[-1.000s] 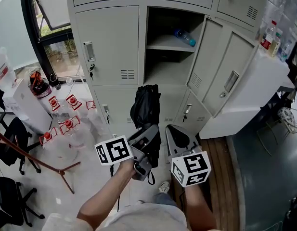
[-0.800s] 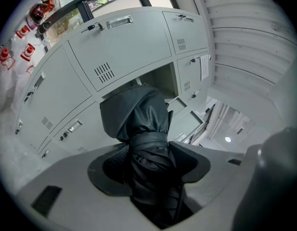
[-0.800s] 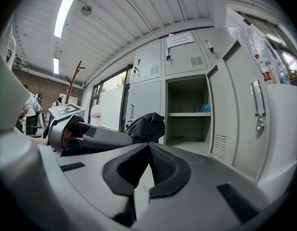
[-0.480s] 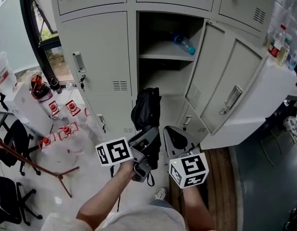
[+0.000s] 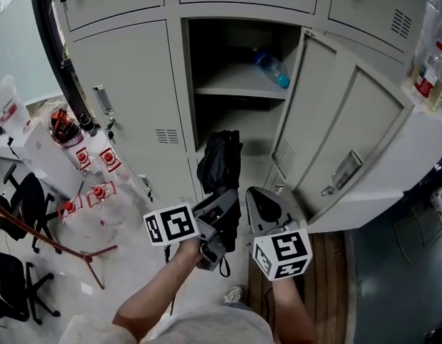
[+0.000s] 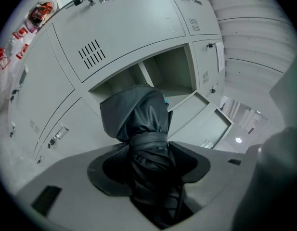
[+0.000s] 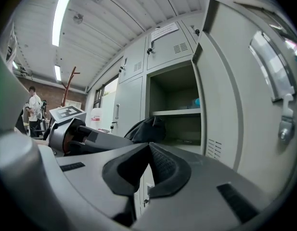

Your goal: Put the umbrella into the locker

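A folded black umbrella (image 5: 219, 160) sticks forward out of my left gripper (image 5: 222, 208), which is shut on its lower part; in the left gripper view the umbrella (image 6: 138, 129) fills the gap between the pads of the left gripper (image 6: 148, 166). The tip points at the open grey locker compartment (image 5: 235, 113), still outside it and level with the lower space under the shelf (image 5: 238, 89). My right gripper (image 5: 261, 201) is beside the left one, shut with nothing in it; its pads meet in the right gripper view (image 7: 149, 170), where the umbrella (image 7: 146, 128) shows to the left.
The locker door (image 5: 335, 127) stands swung open to the right. A clear bottle with a blue cap (image 5: 272, 69) lies on the shelf. Red-capped bottles (image 5: 92, 185), chairs (image 5: 16, 199) and a wooden stand (image 5: 63, 242) crowd the floor at left. A counter with bottles (image 5: 430, 77) is at right.
Both grippers and the umbrella have moved closer to the open locker, which now looks larger and sits lower in the head view. Neither grip has altered.
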Demonstrator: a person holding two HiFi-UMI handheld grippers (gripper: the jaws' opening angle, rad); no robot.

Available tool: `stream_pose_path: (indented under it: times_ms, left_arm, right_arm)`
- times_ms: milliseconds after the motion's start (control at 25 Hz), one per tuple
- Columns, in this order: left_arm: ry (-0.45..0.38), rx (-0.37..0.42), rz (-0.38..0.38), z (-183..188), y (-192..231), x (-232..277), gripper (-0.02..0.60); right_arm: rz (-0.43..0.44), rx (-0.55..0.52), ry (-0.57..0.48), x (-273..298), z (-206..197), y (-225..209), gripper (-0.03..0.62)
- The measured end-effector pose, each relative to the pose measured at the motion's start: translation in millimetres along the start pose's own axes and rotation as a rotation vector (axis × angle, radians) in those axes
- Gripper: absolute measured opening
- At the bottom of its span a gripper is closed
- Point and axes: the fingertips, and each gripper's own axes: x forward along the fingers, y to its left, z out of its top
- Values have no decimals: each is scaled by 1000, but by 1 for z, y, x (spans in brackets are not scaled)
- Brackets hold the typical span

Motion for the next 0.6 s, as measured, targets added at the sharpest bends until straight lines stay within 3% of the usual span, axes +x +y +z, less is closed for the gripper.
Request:
stream_pose_path:
  times_ms: [600]
  left_arm:
    - [-50,7,69,9,9,41,245]
  right_arm:
    - [91,9,-11,25,0,-34,3]
